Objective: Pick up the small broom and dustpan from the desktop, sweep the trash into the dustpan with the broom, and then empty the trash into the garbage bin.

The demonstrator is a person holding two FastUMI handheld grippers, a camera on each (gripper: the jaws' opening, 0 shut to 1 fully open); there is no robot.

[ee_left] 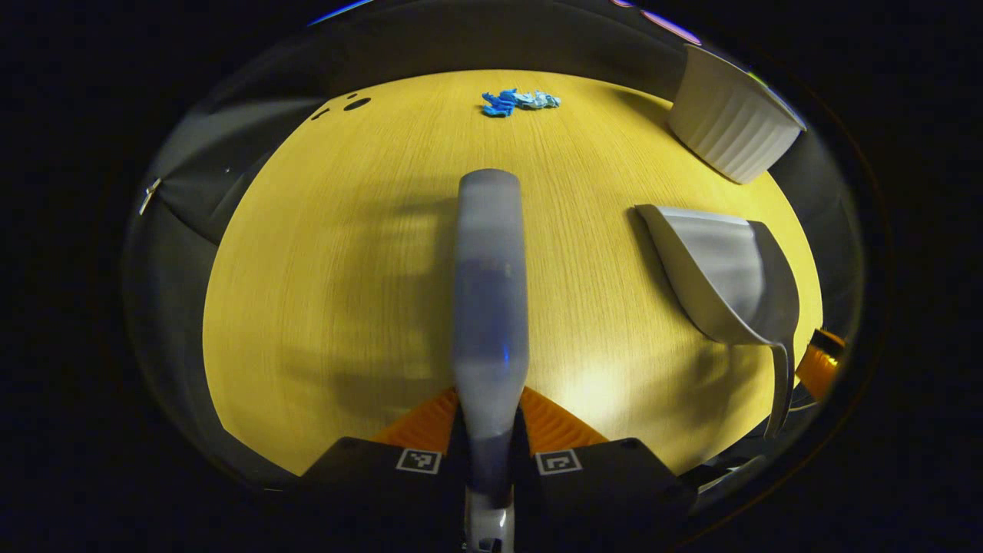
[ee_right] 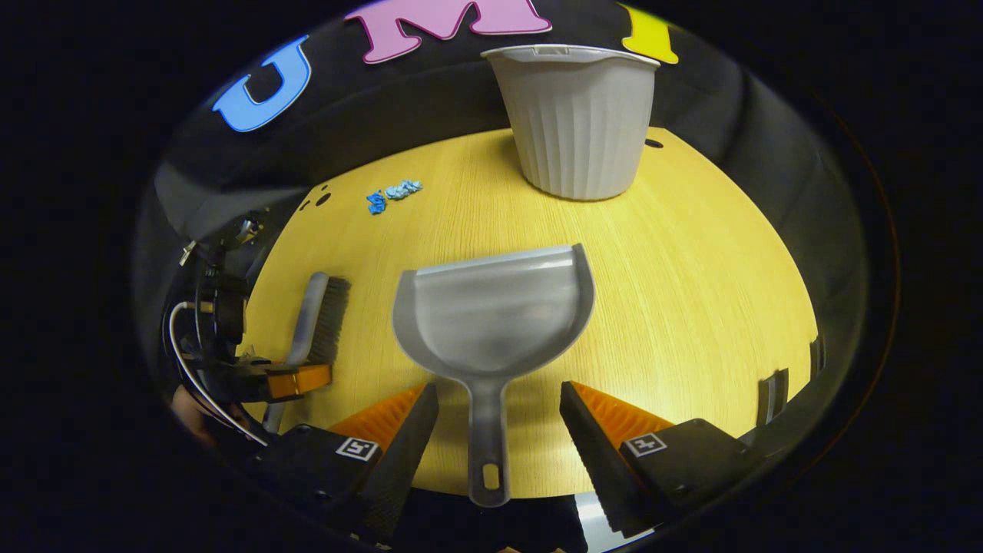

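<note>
The garbage bin [ee_right: 574,123] stands at the tabletop's [ee_right: 691,253] far edge; its inside is hidden. Blue trash [ee_right: 392,192] lies near the far-left corner. The left tool [ee_left: 489,430] clenches the broom [ee_left: 490,307]; the right tool [ee_right: 499,430] is released astride the dustpan [ee_right: 491,322] handle, apparently not touching.

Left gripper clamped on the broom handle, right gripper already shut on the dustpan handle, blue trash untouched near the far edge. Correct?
One thing is off: the right gripper is open. In the right gripper view its fingers stand wide on either side of the dustpan handle, not pressing it. The rest holds: the left gripper is clamped on the broom handle, and the blue trash lies near the far edge.
</note>
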